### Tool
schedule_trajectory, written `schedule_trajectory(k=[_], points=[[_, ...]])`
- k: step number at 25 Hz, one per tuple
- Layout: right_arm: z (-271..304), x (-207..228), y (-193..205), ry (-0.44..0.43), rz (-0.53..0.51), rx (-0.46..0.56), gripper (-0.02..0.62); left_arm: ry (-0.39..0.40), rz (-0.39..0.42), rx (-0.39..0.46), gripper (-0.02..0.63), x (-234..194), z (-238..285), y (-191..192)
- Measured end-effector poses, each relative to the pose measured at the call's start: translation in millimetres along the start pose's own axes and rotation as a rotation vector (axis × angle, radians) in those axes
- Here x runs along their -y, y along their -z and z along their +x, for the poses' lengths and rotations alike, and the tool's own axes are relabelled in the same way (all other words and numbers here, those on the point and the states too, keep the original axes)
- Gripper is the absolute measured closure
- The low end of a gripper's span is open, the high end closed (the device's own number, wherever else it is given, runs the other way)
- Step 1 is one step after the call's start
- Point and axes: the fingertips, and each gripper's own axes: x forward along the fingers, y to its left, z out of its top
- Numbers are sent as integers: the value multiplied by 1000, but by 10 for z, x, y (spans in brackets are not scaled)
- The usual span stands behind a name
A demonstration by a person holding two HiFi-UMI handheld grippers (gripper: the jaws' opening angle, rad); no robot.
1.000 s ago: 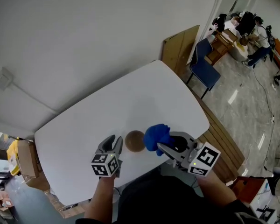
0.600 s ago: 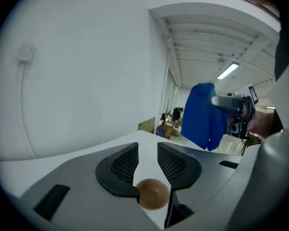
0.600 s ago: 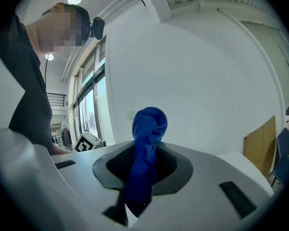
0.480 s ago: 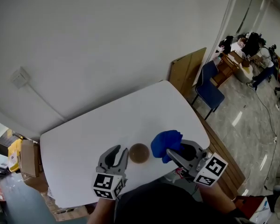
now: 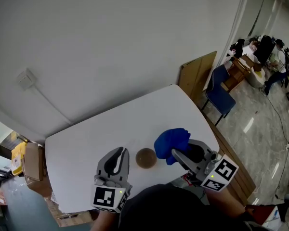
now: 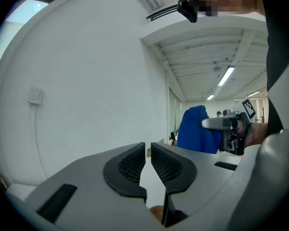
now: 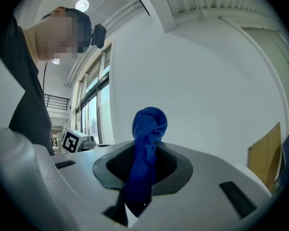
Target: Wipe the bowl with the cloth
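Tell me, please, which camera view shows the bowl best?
The head view: the bowl sits whole on the white table. The left gripper view catches only a brown sliver at the bottom edge; the right gripper view shows none, just the blue cloth.

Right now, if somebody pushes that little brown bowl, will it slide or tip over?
Probably slide: the bowl sits upright on a smooth white table. It looks small, so it is likely light. If tipped, its round rim might let it roll.

A brown bowl (image 5: 146,158) is sitting near the white table's (image 5: 101,129) front edge. A bright blue cloth (image 5: 171,142) is bunching in the grey right gripper (image 5: 177,154).
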Motion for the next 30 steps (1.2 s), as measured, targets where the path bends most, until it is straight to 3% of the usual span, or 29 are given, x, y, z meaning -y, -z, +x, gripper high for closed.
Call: schedule_trajectory(k=[8, 30], points=[[-2, 3, -5, 37, -21, 2, 515, -33, -25, -19, 583, -68, -60, 39], [-76, 7, 49, 54, -14, 0, 515, 23, -40, -74, 583, 99, 14, 159]])
